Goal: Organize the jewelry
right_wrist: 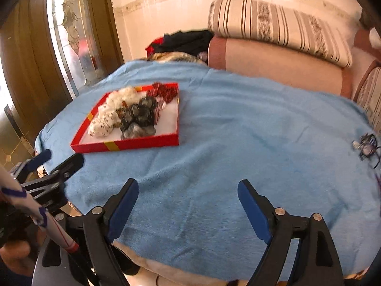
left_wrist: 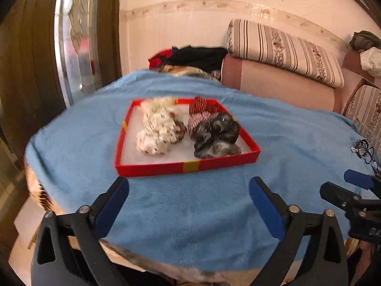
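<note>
Both hand-held grippers, left (left_wrist: pixel 189 190) and right (right_wrist: pixel 188 191), hover wide and empty at the bench's near edge. Scrunchies (left_wrist: pixel 188 128) fill the red tray (left_wrist: pixel 190 166) mid-bench; tangled jewelry (right_wrist: pixel 368 146) lies at the right edge, probably the right gripper's next pick.

left claw (left_wrist: pixel 189 190) open, empty | red tray (left_wrist: pixel 188 166) holds scrunchies (left_wrist: pixel 214 131) | blue cloth (left_wrist: pixel 190 214)

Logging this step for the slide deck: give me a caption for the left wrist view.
Open left tongs hover over the blue cloth before a red tray of scrunchies.
</note>
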`<state>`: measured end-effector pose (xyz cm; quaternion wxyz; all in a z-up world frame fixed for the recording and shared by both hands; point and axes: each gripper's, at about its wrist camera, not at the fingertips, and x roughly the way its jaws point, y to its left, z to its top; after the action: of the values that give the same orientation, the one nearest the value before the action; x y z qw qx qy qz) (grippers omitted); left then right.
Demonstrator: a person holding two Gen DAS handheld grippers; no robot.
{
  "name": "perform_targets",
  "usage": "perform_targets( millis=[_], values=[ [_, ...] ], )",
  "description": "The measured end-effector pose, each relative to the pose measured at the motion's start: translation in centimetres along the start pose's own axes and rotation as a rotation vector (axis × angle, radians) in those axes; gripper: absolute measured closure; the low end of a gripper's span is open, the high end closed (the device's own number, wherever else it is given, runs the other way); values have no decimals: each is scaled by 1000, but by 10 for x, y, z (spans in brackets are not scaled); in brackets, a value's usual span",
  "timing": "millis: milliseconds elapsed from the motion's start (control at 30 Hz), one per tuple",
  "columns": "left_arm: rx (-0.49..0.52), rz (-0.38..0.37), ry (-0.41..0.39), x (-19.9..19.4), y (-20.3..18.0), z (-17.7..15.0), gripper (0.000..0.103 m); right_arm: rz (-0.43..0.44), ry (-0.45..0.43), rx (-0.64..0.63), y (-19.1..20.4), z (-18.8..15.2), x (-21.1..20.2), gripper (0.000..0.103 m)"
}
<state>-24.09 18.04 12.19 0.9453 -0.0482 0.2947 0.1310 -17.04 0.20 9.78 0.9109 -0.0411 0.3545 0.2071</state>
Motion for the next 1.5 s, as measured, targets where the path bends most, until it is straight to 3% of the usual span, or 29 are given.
perform_targets(
  millis=[167,333,433,833,1067,1300,1500],
  values=[
    [5,68,-52,-46,-5,9,0,-68,-43,-27,2,-4,-29,13],
    [42,156,-56,-63,-13,14,0,-116,-105,-65,6,-11,-65,10],
    [34,118,-39,-62,-12,12,0,-159,-120,-85,8,-14,-75,10],
    [-161,155,-16,-20,4,-8,0,-259,-76,-212,31,-28,-49,10],
    [-102,164,71,8,-8,-15,0,-221,-38,-234,36,-30,-23,10],
    [-138,146,159,34,-7,-19,0,-178,10,-219,31,-37,3,10],
    [-69,148,193,52,-21,-16,0,-168,26,-196,22,-36,14,10]
  ],
)
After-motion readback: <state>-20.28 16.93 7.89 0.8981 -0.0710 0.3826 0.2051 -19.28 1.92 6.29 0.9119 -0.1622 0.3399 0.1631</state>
